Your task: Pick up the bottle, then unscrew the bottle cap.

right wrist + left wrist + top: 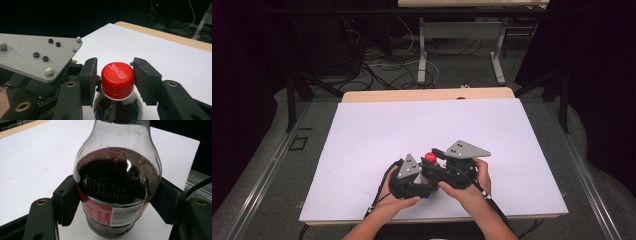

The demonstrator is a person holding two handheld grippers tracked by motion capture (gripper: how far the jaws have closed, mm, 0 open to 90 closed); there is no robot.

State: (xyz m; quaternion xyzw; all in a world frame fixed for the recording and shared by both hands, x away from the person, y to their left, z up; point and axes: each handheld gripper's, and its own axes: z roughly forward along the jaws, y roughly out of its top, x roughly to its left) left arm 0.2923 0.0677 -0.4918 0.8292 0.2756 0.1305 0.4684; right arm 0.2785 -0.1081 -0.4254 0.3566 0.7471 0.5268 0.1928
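A cola bottle (117, 182) with dark drink and a red label stands upright on the white sheet (412, 125), near the table's front edge. My left gripper (117, 206) is shut on the bottle's body, one pad on each side at the label. The bottle's red cap (117, 77) sits between the jaws of my right gripper (115, 81), which is shut on it from both sides. In the high view both hands hold the left gripper (419, 180) and the right gripper (434, 159) close together around the red cap (430, 157).
The white sheet covers most of a wooden table (427, 94). The left gripper's grey plate (37, 57) lies close to the left of the right gripper's jaws. Beyond the table are desk legs (422, 55) and cables on the floor.
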